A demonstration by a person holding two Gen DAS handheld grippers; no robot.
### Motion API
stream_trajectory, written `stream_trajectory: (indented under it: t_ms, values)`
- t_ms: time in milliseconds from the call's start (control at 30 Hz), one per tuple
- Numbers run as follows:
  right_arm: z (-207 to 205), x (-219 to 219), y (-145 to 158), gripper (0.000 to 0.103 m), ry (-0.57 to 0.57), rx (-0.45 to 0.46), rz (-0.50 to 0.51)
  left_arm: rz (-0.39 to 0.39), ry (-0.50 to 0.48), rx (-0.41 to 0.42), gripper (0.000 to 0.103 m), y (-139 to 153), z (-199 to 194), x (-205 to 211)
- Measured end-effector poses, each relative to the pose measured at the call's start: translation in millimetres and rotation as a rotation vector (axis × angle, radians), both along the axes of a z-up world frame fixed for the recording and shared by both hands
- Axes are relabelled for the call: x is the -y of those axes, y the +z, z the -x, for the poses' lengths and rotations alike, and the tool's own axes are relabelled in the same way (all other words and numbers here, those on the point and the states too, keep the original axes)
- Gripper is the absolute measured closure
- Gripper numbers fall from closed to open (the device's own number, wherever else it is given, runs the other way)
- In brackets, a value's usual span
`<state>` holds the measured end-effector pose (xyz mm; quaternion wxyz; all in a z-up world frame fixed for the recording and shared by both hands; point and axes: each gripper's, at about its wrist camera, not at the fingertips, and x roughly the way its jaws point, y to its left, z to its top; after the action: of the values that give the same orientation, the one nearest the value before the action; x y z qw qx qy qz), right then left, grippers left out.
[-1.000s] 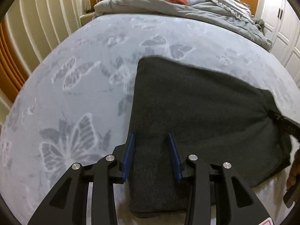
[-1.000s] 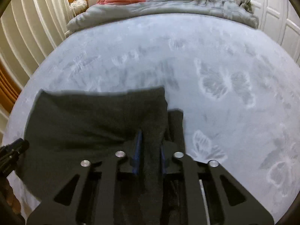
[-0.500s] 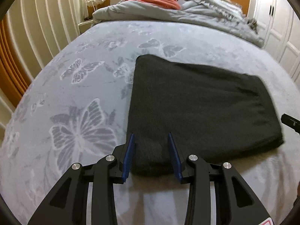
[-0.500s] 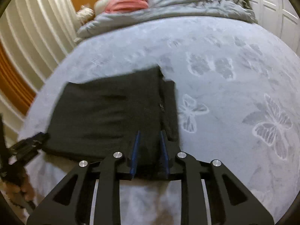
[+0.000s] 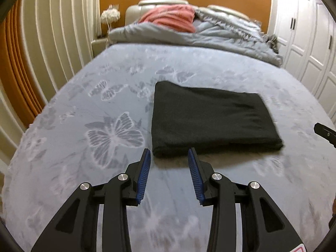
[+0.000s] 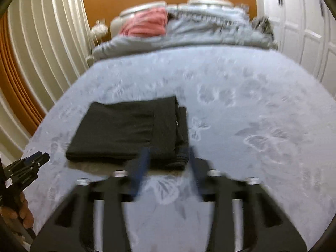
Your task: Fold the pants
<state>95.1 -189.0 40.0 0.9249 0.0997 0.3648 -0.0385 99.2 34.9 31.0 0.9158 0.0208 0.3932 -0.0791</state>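
Observation:
The dark grey pants lie folded into a flat rectangle on the blue butterfly bedspread. They also show in the right wrist view, with a narrower layer sticking out on their right side. My left gripper is open and empty, just short of the pants' near left corner. My right gripper is open and empty, blurred, just short of the pants' near right corner. Each gripper's tip shows at the edge of the other's view: the right one and the left one.
A rumpled grey duvet and a pink blanket lie at the head of the bed. White slatted panels stand on the left, white wardrobe doors on the right. A lamp stands by the headboard.
Both grippers let go of the pants and drew back toward the near edge of the bed. The right gripper opened. The pants now lie flat and folded.

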Motion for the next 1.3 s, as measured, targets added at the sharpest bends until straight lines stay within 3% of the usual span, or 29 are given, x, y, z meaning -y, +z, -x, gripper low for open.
stream_trajectory:
  t_ms: [100, 233, 333, 400, 467, 600, 733, 867, 1300]
  values:
    - [40, -5, 16, 0.043, -0.017, 0.060, 0.061, 0.008, 0.000, 0.030, 0.066, 11, 34, -7]
    - [83, -10, 20, 0.029, -0.027, 0.097, 0.112, -0.022, -0.008, 0.068, 0.065, 14, 76, -14]
    - [120, -16, 12, 0.009, -0.040, 0.127, 0.147, -0.008, 0.005, 0.130, 0.039, 17, 110, -24]
    - [136, -25, 3, 0.008, -0.024, 0.129, 0.163, 0.028, 0.014, 0.173, 0.022, 16, 126, -32]
    - [149, -35, -14, 0.006, -0.002, 0.110, 0.186, 0.053, 0.007, 0.203, 0.018, 10, 137, -36]
    - [153, -41, -46, 0.006, 0.009, 0.047, 0.203, 0.005, 0.002, 0.166, 0.018, -10, 131, -34]
    - [155, -44, -64, 0.006, 0.002, 0.025, 0.266, 0.060, 0.015, 0.117, 0.018, -21, 125, -40]
    - [162, -40, -68, 0.006, -0.011, 0.026, 0.221, 0.046, 0.007, 0.154, 0.018, -20, 132, -37]
    - [161, -32, -73, 0.006, -0.038, 0.018, 0.184, -0.007, -0.009, 0.164, 0.018, -25, 135, -29]
